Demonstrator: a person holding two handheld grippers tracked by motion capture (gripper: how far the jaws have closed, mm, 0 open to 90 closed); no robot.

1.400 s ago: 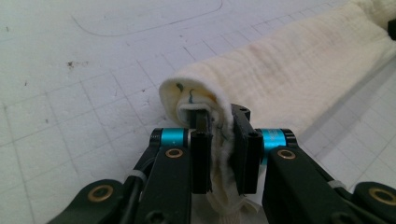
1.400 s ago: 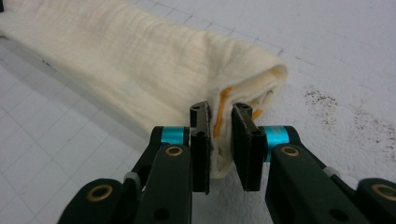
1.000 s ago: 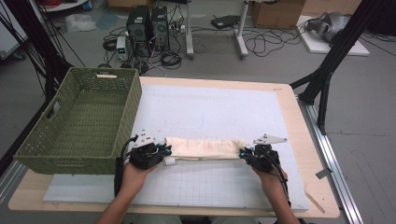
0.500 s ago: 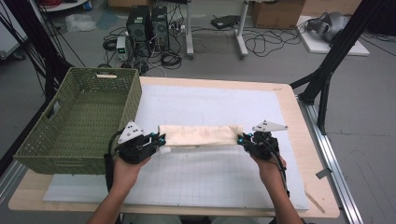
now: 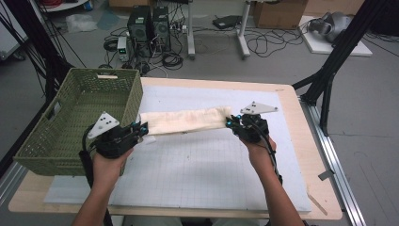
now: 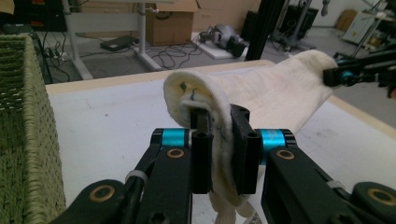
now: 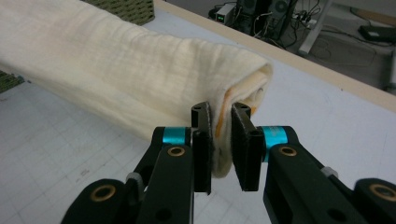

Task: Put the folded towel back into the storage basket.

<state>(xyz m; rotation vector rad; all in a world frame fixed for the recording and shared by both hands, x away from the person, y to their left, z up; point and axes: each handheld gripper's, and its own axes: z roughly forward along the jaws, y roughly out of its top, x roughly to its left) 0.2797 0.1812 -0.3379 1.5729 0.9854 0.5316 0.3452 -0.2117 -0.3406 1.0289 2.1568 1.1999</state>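
A folded cream cloth (image 5: 186, 120) hangs stretched between my two grippers above the white gridded mat (image 5: 197, 169). My left gripper (image 5: 141, 128) is shut on the cloth's left end, close to the green basket. In the left gripper view the cloth (image 6: 280, 91) bunches between the black jaws of that gripper (image 6: 219, 140) and runs off to the right gripper at the upper right. My right gripper (image 5: 229, 122) is shut on the cloth's right end. The right gripper view has the folded cloth edge (image 7: 140, 70) pinched in its own gripper (image 7: 222, 126).
A green woven basket (image 5: 70, 117) stands on the table's left side, right beside my left hand. The wooden table edge (image 5: 301, 141) lies to the right. Beyond the table are computer towers (image 5: 148, 21), cables, boxes and black frame legs.
Both grippers have risen and moved away from me with the cloth, lifting it off the mat. The left end has swung toward the basket.
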